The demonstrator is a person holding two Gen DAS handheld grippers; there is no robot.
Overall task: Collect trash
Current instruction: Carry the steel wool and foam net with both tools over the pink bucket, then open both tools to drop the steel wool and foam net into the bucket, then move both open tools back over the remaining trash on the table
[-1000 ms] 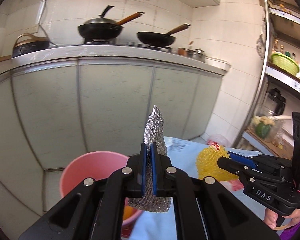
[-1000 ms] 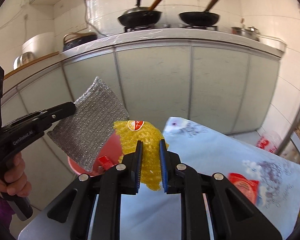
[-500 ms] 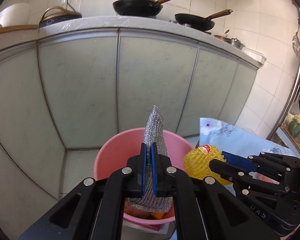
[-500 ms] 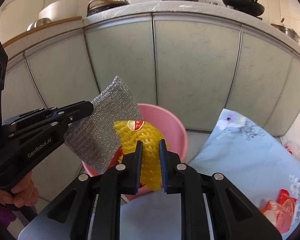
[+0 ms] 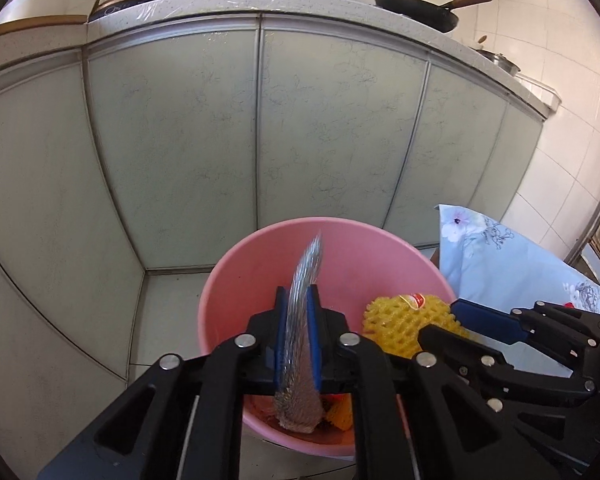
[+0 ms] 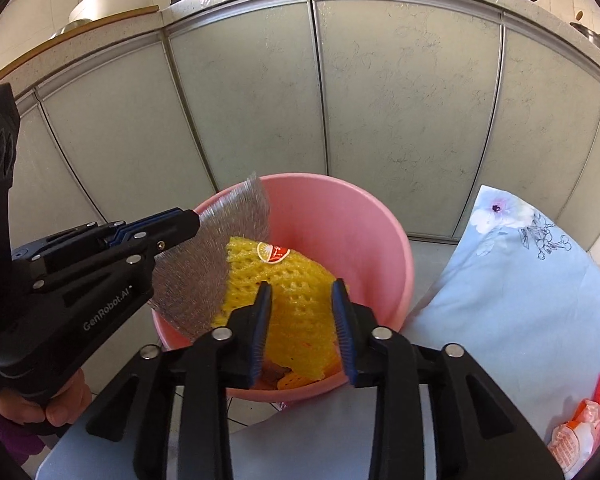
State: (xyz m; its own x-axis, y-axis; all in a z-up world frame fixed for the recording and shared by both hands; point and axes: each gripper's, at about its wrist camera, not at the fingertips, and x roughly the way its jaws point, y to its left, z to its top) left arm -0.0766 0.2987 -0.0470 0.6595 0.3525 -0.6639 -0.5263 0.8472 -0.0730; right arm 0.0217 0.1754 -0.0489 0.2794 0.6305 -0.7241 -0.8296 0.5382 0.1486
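A pink bucket point(image 5: 300, 225) point(image 6: 405, 264) stands on the floor below both grippers, with scraps at its bottom. My left gripper point(image 5: 298, 293) point(image 6: 193, 220) hangs over it, its jaws opening. A silver mesh scouring cloth point(image 5: 305, 272) point(image 6: 220, 252) sits blurred and loose between the blue pads. My right gripper point(image 6: 302, 286) point(image 5: 436, 318) is over the bucket's right side, its jaws opening too. A yellow foam fruit net point(image 6: 296, 280) point(image 5: 396, 320) with a red sticker lies between those pads, which no longer pinch it.
Pale cabinet doors point(image 5: 320, 120) rise right behind the bucket, with pans on the counter above. A table under a blue flowered cloth point(image 6: 520, 280) point(image 5: 500, 256) borders the bucket on the right and carries red and white wrappers point(image 6: 584, 420). A hand point(image 6: 60, 404) holds the left gripper.
Both grippers dropped closer over the pink bucket. Both pairs of jaws have spread apart, and the silver cloth now shows blurred between the left pads.
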